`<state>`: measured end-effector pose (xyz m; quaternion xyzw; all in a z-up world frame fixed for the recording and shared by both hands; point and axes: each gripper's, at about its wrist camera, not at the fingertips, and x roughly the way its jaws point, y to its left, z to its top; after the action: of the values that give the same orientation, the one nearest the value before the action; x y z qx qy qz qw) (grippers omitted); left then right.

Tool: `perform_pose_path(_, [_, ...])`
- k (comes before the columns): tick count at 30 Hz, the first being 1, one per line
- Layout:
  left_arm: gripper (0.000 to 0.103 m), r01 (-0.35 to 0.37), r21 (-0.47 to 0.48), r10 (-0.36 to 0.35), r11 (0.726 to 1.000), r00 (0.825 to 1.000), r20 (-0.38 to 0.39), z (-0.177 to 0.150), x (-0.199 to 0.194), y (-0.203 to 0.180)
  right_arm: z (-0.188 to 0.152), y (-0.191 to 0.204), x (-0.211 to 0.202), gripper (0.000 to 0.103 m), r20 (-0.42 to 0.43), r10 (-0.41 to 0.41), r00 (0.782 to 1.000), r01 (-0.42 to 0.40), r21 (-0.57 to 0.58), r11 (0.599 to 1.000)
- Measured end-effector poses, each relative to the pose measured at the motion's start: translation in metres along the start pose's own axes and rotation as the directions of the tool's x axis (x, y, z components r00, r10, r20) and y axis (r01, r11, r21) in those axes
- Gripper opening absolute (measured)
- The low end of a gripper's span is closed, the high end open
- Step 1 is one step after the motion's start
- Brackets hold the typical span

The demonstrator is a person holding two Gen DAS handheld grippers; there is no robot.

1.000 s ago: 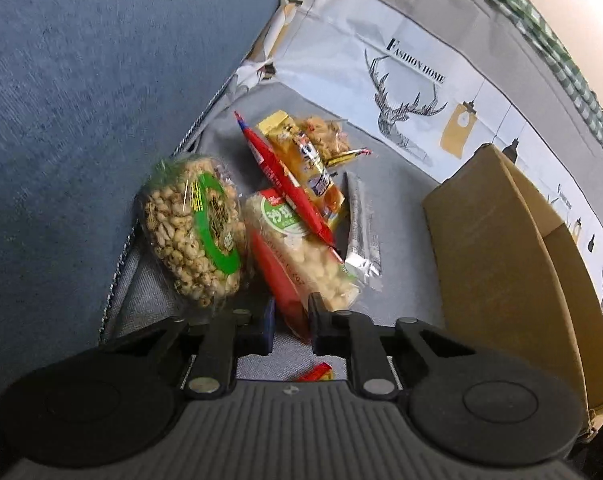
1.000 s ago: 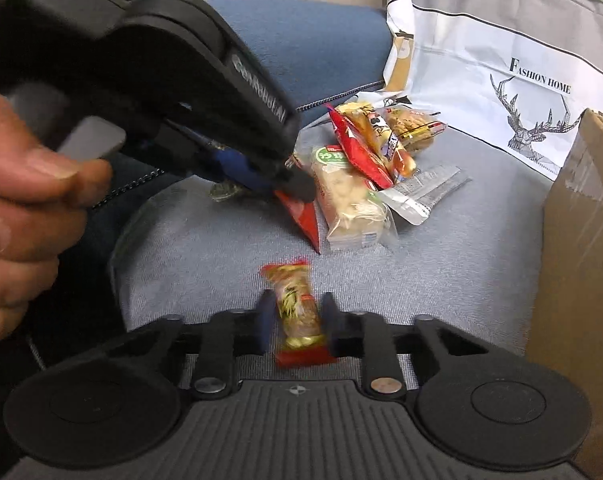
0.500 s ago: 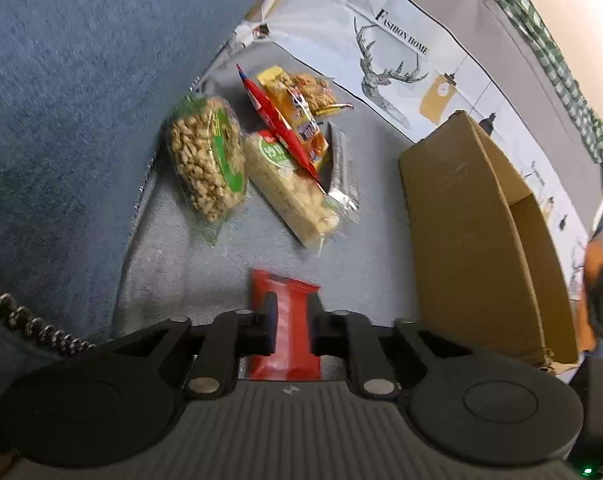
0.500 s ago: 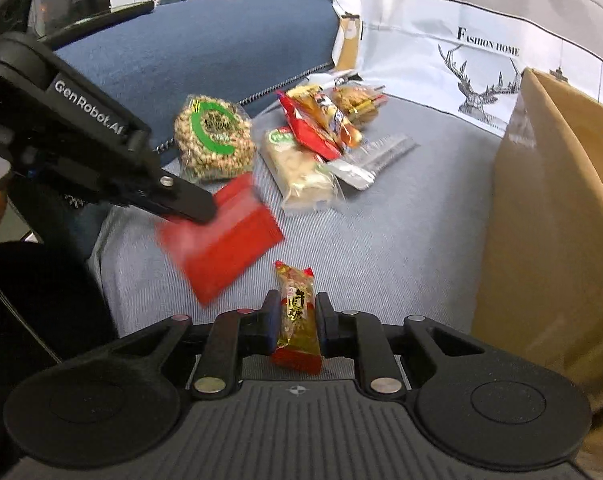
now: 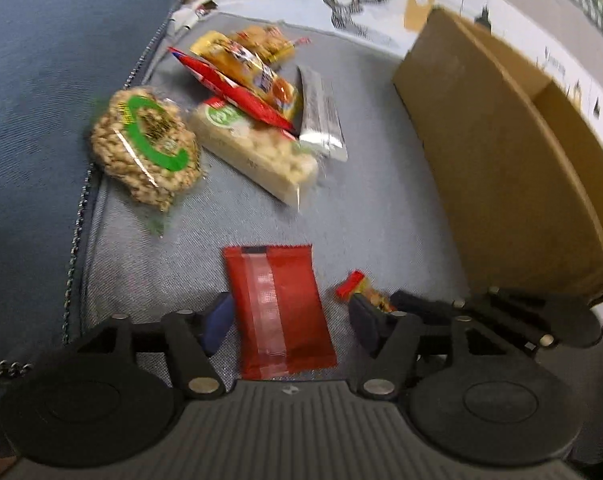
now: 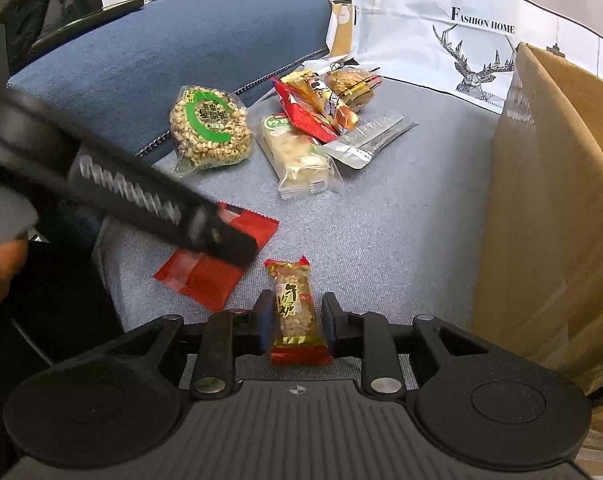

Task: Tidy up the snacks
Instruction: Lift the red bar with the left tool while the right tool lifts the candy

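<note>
My left gripper (image 5: 287, 322) is open, its jaws spread wide around a flat red packet (image 5: 277, 308) that lies on the grey cushion. The packet also shows in the right wrist view (image 6: 217, 264), partly under the left gripper (image 6: 229, 240). My right gripper (image 6: 297, 318) has its jaws a little apart on either side of a small red-and-gold nut bar (image 6: 295, 308) lying on the cushion. That bar and the right gripper's fingers show in the left wrist view (image 5: 365, 292).
A pile of snacks lies farther back: a round green-label puffed snack (image 6: 209, 128), a pale bar (image 6: 297, 156), a red stick (image 6: 301, 114), a silver packet (image 6: 371, 136). A cardboard box (image 6: 553, 208) stands at the right. A blue armrest (image 6: 141, 48) is to the left.
My left gripper has opened and the red packet now lies flat on the cushion. My right gripper has loosened around the nut bar. Both have come lower.
</note>
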<state>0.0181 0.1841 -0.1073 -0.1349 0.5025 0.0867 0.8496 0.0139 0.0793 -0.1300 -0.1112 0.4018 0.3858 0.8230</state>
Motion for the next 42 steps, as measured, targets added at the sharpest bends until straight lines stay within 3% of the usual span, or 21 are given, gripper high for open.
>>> perform_pose_path(6, [0.066,-0.058,0.047,0.059,0.997,0.998,-0.018,0.001,0.01,-0.008,0.0,-0.002,0.002,0.027,0.005,0.001,1.0,-0.001,0.002,1.0])
perform_pose_path(9, [0.051,-0.086,0.069,0.087,0.994,0.996,-0.011,0.001,0.011,-0.012,0.0,-0.002,0.001,0.027,0.006,0.0,1.0,0.0,-0.003,1.0])
perform_pose_path(12, [0.046,-0.074,0.036,0.074,0.997,0.997,0.006,0.001,0.007,-0.007,-0.001,-0.001,0.0,0.021,0.013,-0.009,1.0,0.009,-0.01,1.0])
perform_pose_path(17, [0.046,-0.05,-0.061,0.053,0.997,0.998,0.044,0.001,-0.005,0.008,0.001,-0.005,-0.005,0.019,0.04,-0.01,0.999,0.01,0.014,1.0])
perform_pose_path(22, [0.048,-0.046,-0.096,0.047,0.994,0.999,0.008,0.003,-0.002,0.013,-0.001,-0.004,0.0,0.021,0.01,-0.016,1.0,0.016,0.013,1.0])
perform_pose_path(36, [0.051,-0.07,-0.041,0.07,0.997,0.998,-0.009,0.003,0.004,0.005,-0.002,-0.003,0.002,0.023,0.022,-0.021,1.0,0.021,-0.003,1.0])
perform_pose_path(42, [0.048,-0.088,-0.027,0.088,0.996,0.996,-0.005,0.003,0.004,0.003,-0.002,0.002,0.0,0.019,0.034,-0.038,0.999,0.039,-0.042,0.998])
